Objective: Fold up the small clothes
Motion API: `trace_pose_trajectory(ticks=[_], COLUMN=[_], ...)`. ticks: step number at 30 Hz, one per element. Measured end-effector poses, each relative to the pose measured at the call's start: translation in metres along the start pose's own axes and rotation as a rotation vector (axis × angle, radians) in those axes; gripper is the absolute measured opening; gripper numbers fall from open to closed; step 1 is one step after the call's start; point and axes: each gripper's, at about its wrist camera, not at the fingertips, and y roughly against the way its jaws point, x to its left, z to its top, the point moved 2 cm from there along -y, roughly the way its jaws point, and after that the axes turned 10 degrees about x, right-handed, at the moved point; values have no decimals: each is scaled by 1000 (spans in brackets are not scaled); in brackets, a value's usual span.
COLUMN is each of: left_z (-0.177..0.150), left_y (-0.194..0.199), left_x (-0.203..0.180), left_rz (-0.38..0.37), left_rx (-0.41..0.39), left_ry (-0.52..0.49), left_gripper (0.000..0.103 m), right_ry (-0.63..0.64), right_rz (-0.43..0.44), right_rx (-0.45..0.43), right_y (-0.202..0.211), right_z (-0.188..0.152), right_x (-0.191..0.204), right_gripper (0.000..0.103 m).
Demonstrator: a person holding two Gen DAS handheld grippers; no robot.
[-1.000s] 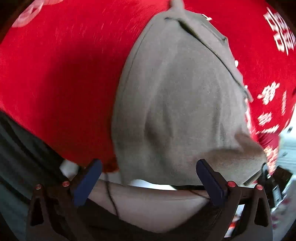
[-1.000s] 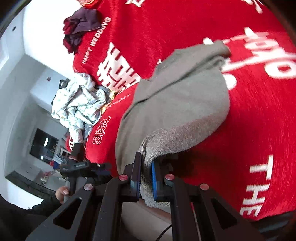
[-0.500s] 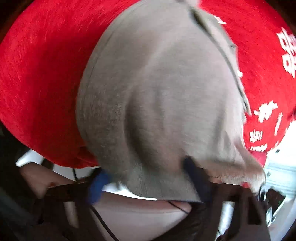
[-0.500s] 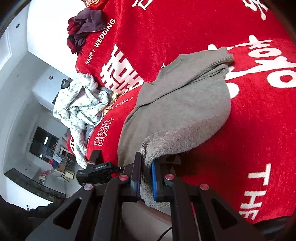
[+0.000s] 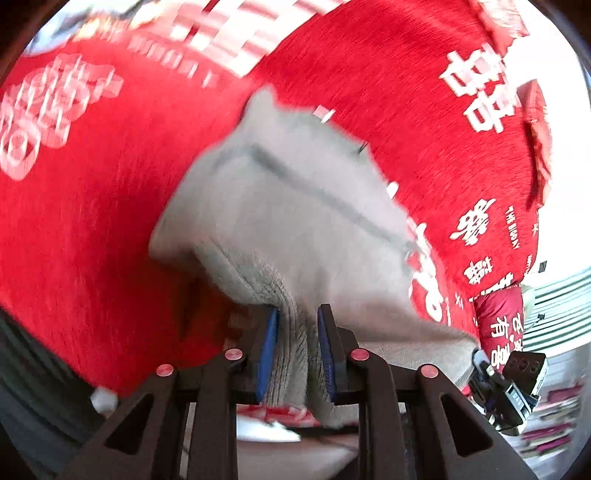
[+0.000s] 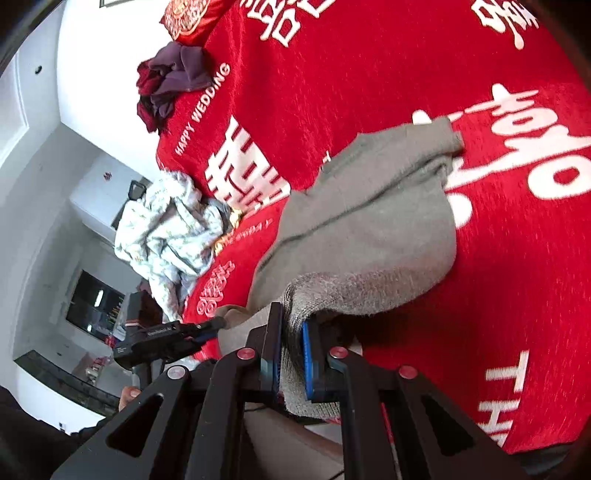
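A grey knitted garment (image 5: pixel 295 221) lies on the red bedspread (image 5: pixel 92 221), its ribbed near hem lifted at two places. My left gripper (image 5: pixel 297 347) has the bunched hem between its blue pads; its jaws are closing and the cloth fills the gap. In the right wrist view the same garment (image 6: pixel 369 221) stretches away from my right gripper (image 6: pixel 291 354), which is shut on another part of the hem. The left gripper (image 6: pixel 207 328) shows there low on the left, at the garment's other corner.
The bedspread (image 6: pixel 369 74) carries white lettering. A crumpled pile of pale patterned clothes (image 6: pixel 170 229) lies at its left edge, and a dark purple and maroon heap (image 6: pixel 173 74) lies further back. A red cushion (image 6: pixel 188 14) sits at the far end. White walls lie beyond.
The left gripper went from wide open above the hem to closed around it and has risen, lifting that corner. The right gripper kept its grip and moved slightly.
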Motion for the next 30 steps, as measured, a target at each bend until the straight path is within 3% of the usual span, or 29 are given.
trace_pose_trajectory(ticks=[6,9,11,12,13,14,16,17,19,21,23,28,30], left_z=[83,108,99,88,70,53,6,-12,-36,-46,-48,-36,-37], left_y=[16,3,0,-3,-8,-12,-21,-32,-51,-64,-81,-110,-101], left_x=[-39,-43,-37,-27,-10,7,52,68,83,80,66,66,66], left_rz=[-22,14,53,71,97,127,140,128,98,66,-13,-20,-20], left_rx=[-115,-75,-38,-7,39,70,111,180,256,261,292,284,234], left_ry=[-82,-80,-87,-68,-21,29,198,263,333,352,330,356,363], left_gripper=[24,24,28,37,84,101,102,102,102,102,102,102,93], right_ry=[2,-21,-14,-21,-41,-57,-70,-67,-57,-43,-31,-56,-71], right_rz=[16,-20,-59,-64,-66,-63,-40,-30,-15,-11,-10,-4,-2], right_rx=[-79,-62,-32,-18,-4,6,14,19,20,22,17,4,-2], right_y=[-12,-29,-38,-42,-45,-47,-49,-49,-46,-41,-32,-15,-10], right_z=[57,82,82,78,73,68,60,56,50,43,36,22,18], right_x=[-5,-14,-21,-28,-36,-44,-53,-53,-49,-43,-37,-40,-43], right_gripper=[6,6,6,6,6,5,5,5,5,4,4,4,4])
